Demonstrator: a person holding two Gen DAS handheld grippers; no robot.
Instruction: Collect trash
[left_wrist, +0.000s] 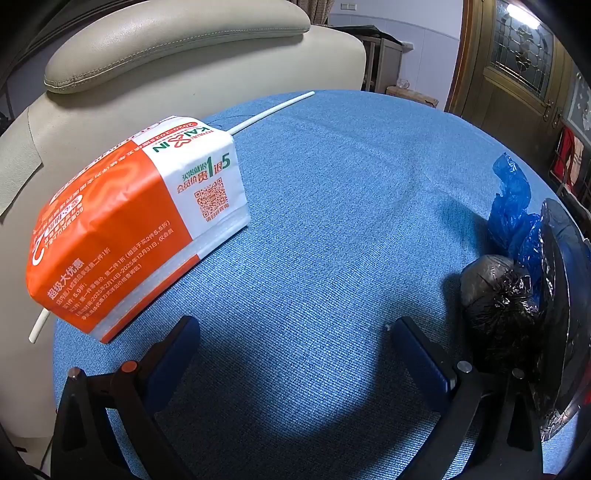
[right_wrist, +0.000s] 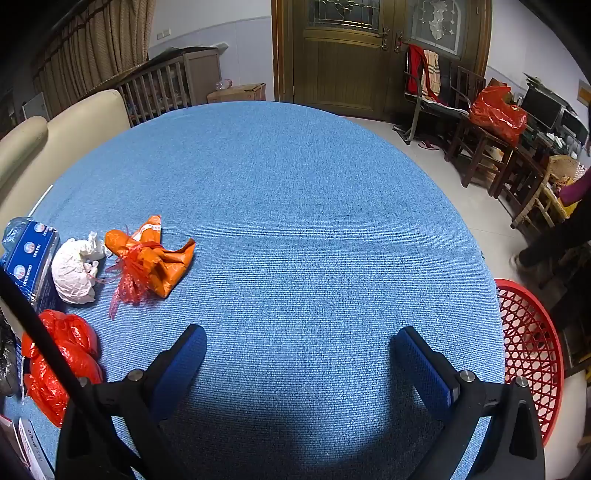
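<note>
My left gripper (left_wrist: 295, 332) is open and empty above the blue tablecloth (left_wrist: 332, 184). An orange and white tissue pack (left_wrist: 136, 221) lies to its left, on a white stick (left_wrist: 273, 109). A black crumpled bag (left_wrist: 495, 288) and a blue plastic bag (left_wrist: 511, 206) lie at its right. My right gripper (right_wrist: 299, 339) is open and empty over the cloth (right_wrist: 295, 203). To its left lie a crumpled orange wrapper (right_wrist: 155, 258), a white crumpled bag (right_wrist: 74, 273), a red plastic bag (right_wrist: 62, 362) and a blue pack (right_wrist: 29, 254).
A red mesh basket (right_wrist: 528, 350) stands off the table's right edge. A beige chair (left_wrist: 147, 66) is behind the table at the left. Wooden chairs (right_wrist: 480, 140) and a door (right_wrist: 340, 55) are beyond the far side.
</note>
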